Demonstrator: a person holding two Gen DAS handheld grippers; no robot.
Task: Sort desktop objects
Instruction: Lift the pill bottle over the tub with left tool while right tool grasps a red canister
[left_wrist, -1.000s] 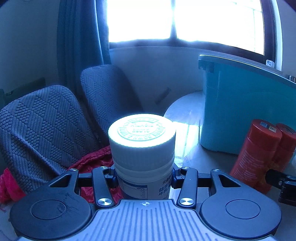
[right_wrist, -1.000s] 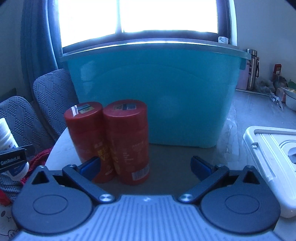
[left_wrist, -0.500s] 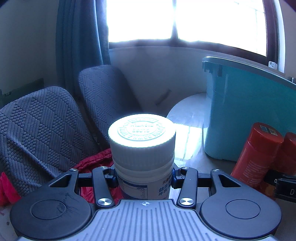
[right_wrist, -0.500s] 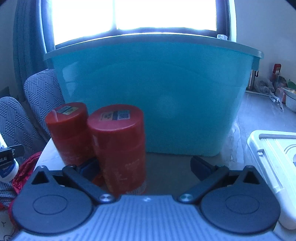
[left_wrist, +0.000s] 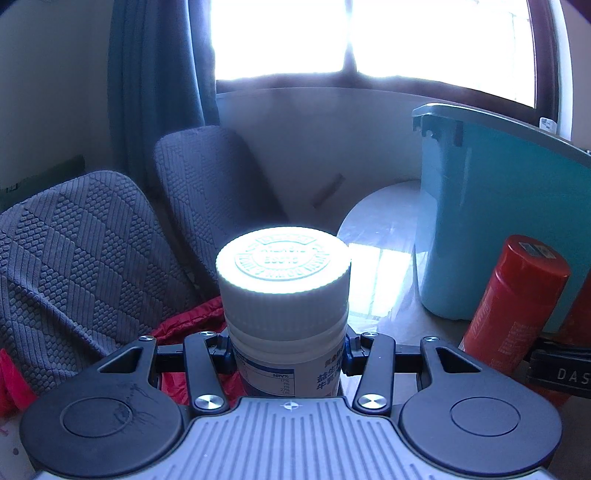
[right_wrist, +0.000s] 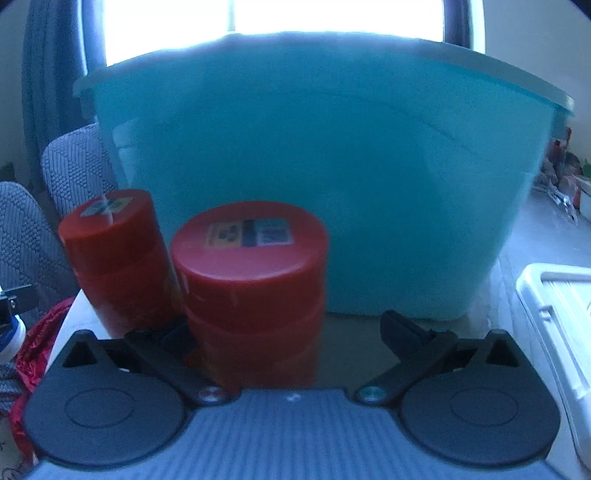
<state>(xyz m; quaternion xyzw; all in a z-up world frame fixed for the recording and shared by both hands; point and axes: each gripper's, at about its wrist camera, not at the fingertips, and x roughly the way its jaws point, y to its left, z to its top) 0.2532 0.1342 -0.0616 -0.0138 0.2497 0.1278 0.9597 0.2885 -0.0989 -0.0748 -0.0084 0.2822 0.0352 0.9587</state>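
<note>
My left gripper (left_wrist: 288, 350) is shut on a white pill bottle (left_wrist: 284, 295) with a ribbed white cap, held upright. My right gripper (right_wrist: 291, 332) is open around the nearer of two red cans (right_wrist: 251, 280); its left finger sits between the two cans, and its right finger stands well apart from the can. The second red can (right_wrist: 114, 254) stands just left of the first. One red can also shows in the left wrist view (left_wrist: 517, 306). A large teal bin (right_wrist: 314, 177) stands right behind the cans.
Two grey padded chairs (left_wrist: 85, 251) and a red cloth (left_wrist: 184, 325) lie left of the round table's edge (left_wrist: 373, 206). A white plastic lid (right_wrist: 557, 314) lies at the right. Clutter sits at the far right (right_wrist: 565, 177). A window is behind.
My right gripper has moved forward, so the nearer red can now stands between its open fingers. The left gripper still holds the bottle and has drifted slightly away from the bin.
</note>
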